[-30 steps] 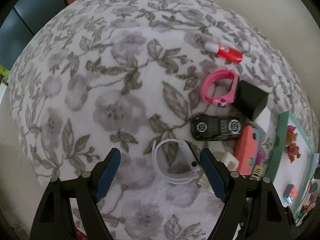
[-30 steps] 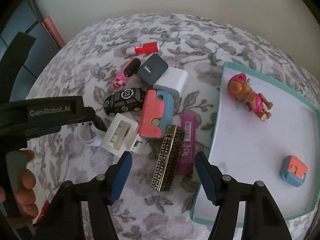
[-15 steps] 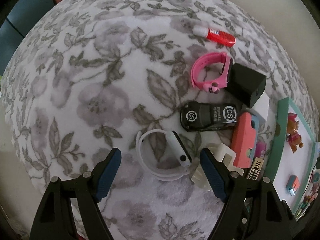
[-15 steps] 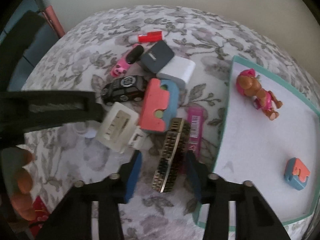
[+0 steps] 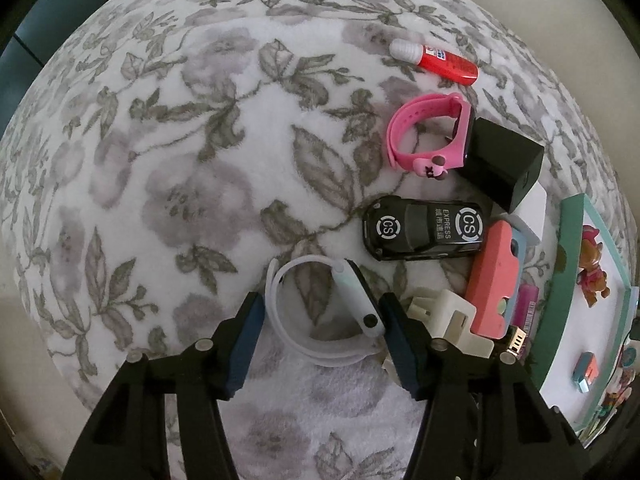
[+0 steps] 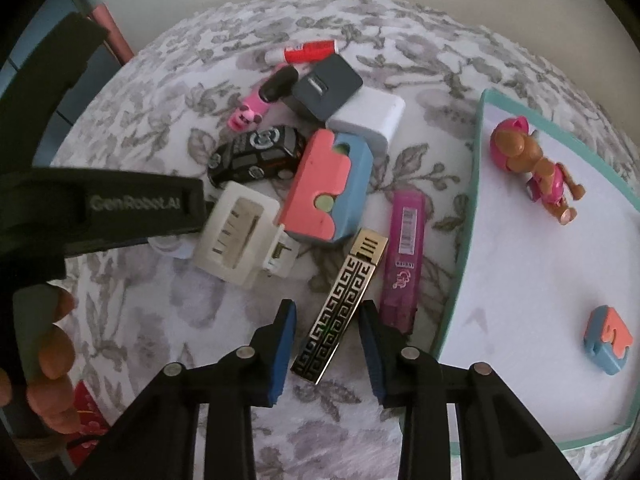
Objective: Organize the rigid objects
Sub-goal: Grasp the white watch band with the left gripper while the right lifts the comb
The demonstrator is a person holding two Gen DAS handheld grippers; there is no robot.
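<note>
Both grippers were the same build: matte black plastic frames with angular cut-outs, small silver screws at the joints, and dark blue pads lining the inner fingers. The left gripper [image 5: 320,330] filled the bottom of its frame, the right gripper [image 6: 326,340] likewise. At the left edge of the right wrist view, the other gripper's black body carried pale "GenRobot.AI" lettering.
</note>
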